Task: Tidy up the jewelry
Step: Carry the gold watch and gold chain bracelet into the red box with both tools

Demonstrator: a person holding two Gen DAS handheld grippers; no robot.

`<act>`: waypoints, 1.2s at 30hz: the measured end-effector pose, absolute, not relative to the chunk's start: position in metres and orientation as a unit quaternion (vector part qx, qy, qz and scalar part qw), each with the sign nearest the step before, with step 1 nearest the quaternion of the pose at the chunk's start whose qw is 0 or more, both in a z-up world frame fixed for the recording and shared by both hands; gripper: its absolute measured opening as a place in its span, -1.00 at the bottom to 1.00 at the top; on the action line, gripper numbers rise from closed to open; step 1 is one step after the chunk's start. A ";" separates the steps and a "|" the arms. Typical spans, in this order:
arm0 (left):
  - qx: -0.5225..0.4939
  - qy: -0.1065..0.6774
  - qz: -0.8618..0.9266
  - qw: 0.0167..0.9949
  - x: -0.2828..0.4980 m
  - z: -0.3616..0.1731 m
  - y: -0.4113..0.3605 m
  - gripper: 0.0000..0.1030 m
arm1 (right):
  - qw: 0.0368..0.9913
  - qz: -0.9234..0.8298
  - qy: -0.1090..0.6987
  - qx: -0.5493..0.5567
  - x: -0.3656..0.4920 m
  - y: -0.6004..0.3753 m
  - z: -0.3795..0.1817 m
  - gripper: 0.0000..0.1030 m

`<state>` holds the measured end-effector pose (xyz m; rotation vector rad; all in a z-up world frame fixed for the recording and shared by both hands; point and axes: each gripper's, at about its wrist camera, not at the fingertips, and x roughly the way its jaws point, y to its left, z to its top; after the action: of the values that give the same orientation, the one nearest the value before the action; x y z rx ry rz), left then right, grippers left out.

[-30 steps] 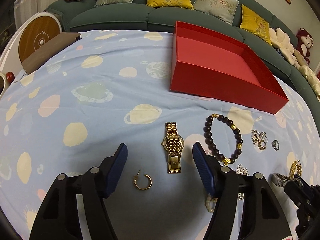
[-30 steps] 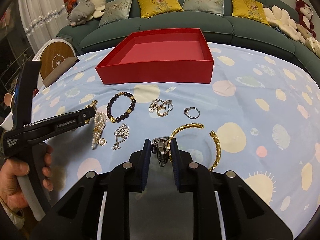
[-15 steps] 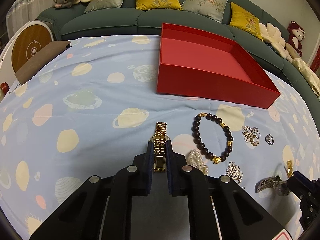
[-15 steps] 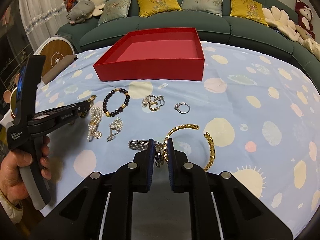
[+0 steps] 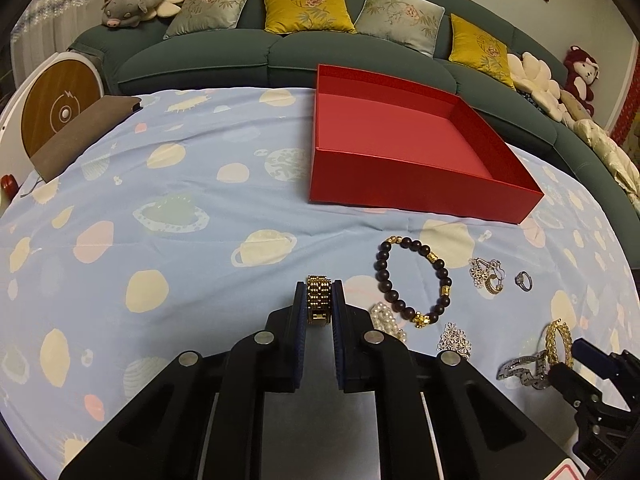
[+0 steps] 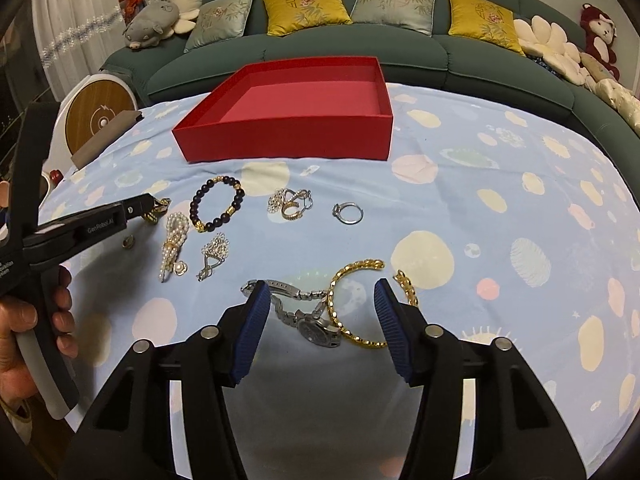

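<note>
My left gripper (image 5: 319,300) is shut on a gold watch (image 5: 318,298), held above the cloth. It also shows in the right wrist view (image 6: 154,206). My right gripper (image 6: 320,300) is open, its jaws on either side of a silver watch (image 6: 308,320) and a gold chain bracelet (image 6: 348,304) lying on the cloth. An empty red box (image 5: 400,136) stands at the back; it also shows in the right wrist view (image 6: 296,112). A dark bead bracelet (image 5: 414,280), a pearl piece (image 6: 174,240), silver charms (image 6: 290,202) and a ring (image 6: 348,213) lie between.
The blue planet-print cloth (image 5: 160,220) covers the table. A green sofa (image 5: 280,48) with cushions runs behind. A brown notebook (image 5: 80,132) and a round wooden device (image 5: 60,108) sit at the left edge.
My left gripper closed on the gold watch and lifted it. My right gripper, shut on the silver watch, has opened and left it on the cloth.
</note>
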<state>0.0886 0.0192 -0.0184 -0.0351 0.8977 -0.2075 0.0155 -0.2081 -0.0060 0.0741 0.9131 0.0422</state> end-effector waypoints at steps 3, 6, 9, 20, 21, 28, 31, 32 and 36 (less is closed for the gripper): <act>-0.017 0.431 -0.106 0.896 0.086 -0.016 0.019 -0.83 | 0.889 0.019 0.455 0.032 0.018 -0.208 -0.016 -0.36; -0.020 0.430 -0.112 0.896 0.084 -0.013 0.019 -0.83 | 0.889 0.018 0.457 0.035 0.018 -0.210 -0.019 -0.45; -0.022 0.430 -0.116 0.895 0.084 -0.010 0.019 -0.83 | 0.889 0.020 0.456 0.043 0.018 -0.213 -0.018 -0.45; -0.022 0.427 -0.124 0.896 0.081 -0.006 0.017 -0.83 | 0.890 0.021 0.452 0.057 0.022 -0.219 -0.018 -0.95; -0.023 0.425 -0.125 0.896 0.080 -0.005 0.017 -0.83 | 0.892 0.021 0.448 0.059 0.021 -0.220 -0.016 -0.95; -0.027 0.414 -0.137 0.900 0.074 0.007 0.017 -0.83 | 0.909 0.026 0.409 0.070 0.012 -0.227 0.012 -0.95; -0.029 0.405 -0.142 0.903 0.072 0.016 0.017 -0.83 | 0.916 0.029 0.393 0.075 0.009 -0.229 0.026 -0.95; -0.031 0.401 -0.145 0.904 0.071 0.020 0.018 -0.83 | 0.918 0.031 0.387 0.076 0.008 -0.229 0.030 -0.95; -0.036 0.382 -0.151 0.911 0.067 0.039 0.023 -0.83 | 0.926 0.037 0.367 0.076 0.007 -0.227 0.049 -0.95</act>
<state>0.0671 0.0230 0.0389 -0.0745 0.7882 -0.3110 0.0071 -0.2270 0.0494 0.1561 0.7524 0.0755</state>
